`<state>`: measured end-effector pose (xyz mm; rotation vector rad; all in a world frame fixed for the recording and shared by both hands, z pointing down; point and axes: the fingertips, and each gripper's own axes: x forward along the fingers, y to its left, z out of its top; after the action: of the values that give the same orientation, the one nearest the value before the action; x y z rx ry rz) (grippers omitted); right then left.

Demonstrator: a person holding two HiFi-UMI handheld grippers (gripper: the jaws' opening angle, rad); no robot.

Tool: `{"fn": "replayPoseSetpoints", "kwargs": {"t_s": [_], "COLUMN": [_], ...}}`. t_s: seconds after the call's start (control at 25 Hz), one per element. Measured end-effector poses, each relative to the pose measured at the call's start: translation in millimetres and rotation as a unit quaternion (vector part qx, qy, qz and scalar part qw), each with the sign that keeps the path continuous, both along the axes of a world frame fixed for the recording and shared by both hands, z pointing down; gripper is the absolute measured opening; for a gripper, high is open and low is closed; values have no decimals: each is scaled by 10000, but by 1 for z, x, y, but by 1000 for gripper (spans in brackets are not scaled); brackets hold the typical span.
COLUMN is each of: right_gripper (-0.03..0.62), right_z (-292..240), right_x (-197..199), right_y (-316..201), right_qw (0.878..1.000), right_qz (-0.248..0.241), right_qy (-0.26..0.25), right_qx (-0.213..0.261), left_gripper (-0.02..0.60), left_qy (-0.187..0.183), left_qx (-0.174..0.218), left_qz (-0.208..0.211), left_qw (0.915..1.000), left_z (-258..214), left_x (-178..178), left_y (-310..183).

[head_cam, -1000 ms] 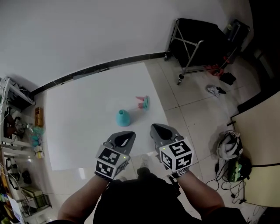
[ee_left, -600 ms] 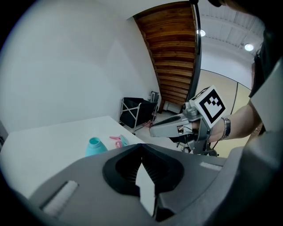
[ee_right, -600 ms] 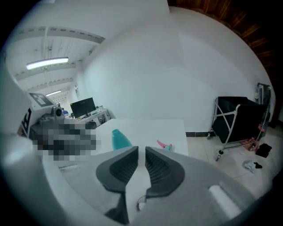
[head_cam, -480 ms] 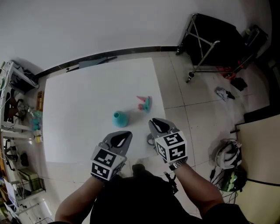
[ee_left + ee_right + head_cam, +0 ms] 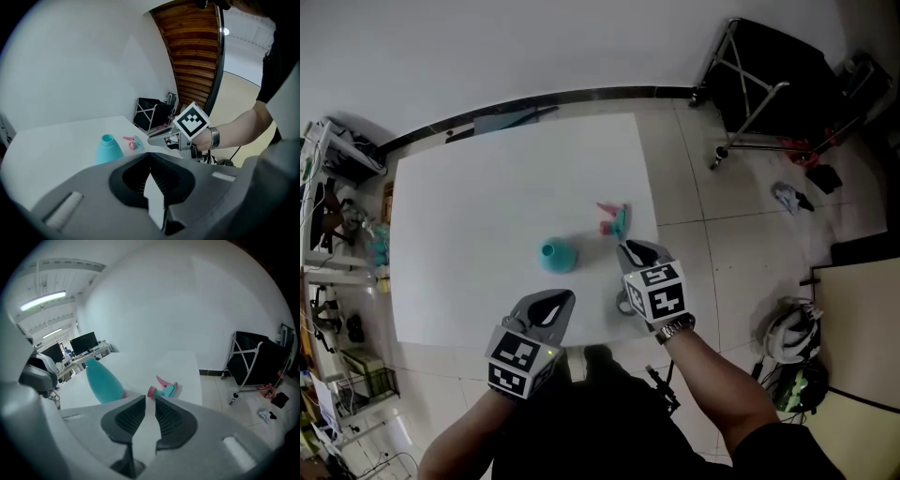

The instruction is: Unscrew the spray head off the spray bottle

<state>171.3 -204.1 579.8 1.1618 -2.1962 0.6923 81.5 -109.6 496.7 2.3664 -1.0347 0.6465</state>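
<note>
Pale tiled floor (image 5: 722, 244) met a white wall (image 5: 534, 47) (dark skirting (image 5: 581, 97) between); a black metal-framed cart (image 5: 787, 75) stood by it.

On the table (image 5: 478, 197), the spray head (image 5: 614, 222) lies just right of the upright spray bottle (image 5: 557, 255).

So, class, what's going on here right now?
A person holds a gripper in each hand at the near edge of a white surface. The teal bottle stands there, its spray head already off and lying apart beside it. The right gripper holds nothing; its jaws have just been opening slightly. The left gripper is shut and empty.
</note>
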Motion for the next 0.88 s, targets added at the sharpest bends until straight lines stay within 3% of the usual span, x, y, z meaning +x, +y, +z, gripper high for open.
{"fn": "replayPoseSetpoints", "kwargs": {"t_s": [0.88], "right_gripper": [58], "right_z": [58], "right_x": [-8], "right_y": [-20], "right_qw": [9962], "right_qz": [514], "right_qy": [550], "right_qx": [-432], "left_gripper": [15], "left_qy": [-13], "left_qx": [-135], "left_qz": [409], "left_qw": [9991], "left_z": [20], "left_x": [-22], "left_y": [-2]}}
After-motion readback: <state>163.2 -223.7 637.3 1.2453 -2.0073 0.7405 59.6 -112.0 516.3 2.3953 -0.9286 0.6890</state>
